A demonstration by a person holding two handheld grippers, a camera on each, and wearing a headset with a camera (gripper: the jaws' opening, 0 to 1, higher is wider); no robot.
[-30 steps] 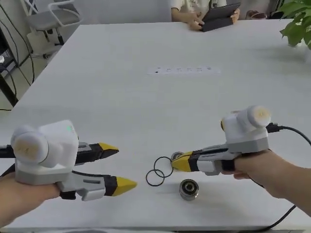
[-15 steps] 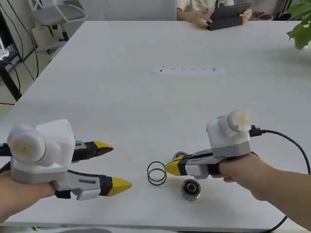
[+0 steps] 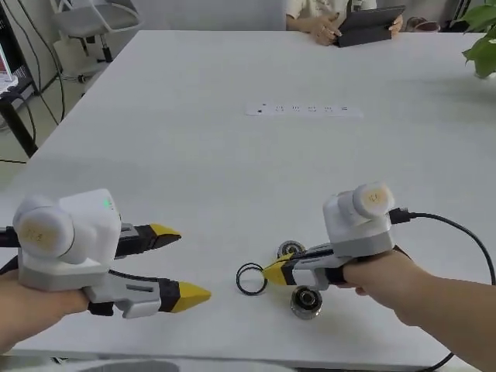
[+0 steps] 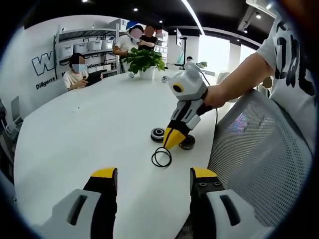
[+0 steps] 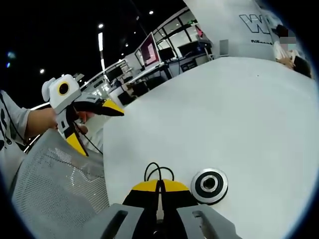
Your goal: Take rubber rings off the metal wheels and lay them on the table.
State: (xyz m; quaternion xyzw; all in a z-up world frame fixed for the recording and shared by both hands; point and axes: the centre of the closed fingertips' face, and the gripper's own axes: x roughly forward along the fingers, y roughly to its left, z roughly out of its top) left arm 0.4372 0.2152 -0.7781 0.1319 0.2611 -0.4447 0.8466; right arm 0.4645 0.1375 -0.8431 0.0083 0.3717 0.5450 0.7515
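Two thin black rubber rings (image 3: 249,279) lie overlapped on the white table (image 3: 232,155). My right gripper (image 3: 269,270) is shut, its yellow tip at the rings' right edge; whether it touches them I cannot tell. One metal wheel (image 3: 291,249) lies just behind that gripper, another wheel (image 3: 306,302) just in front of it. My left gripper (image 3: 182,263) hangs open to the left of the rings with nothing between its fingers. In the left gripper view the rings (image 4: 161,158) lie under the right gripper (image 4: 168,143). In the right gripper view the rings (image 5: 158,172) lie past the shut tips (image 5: 159,184), beside a wheel (image 5: 209,185).
The table's near edge (image 3: 232,358) runs just below the grippers. A person with a tablet (image 3: 368,25) sits at the far end. A row of small marks (image 3: 304,109) sits mid-table. A plant (image 3: 484,43) is at the far right, and a chair (image 3: 97,15) at the far left.
My right gripper has edged left and down, closer to the rings, staying shut. The rings now overlap more. The left gripper has held its place, open.
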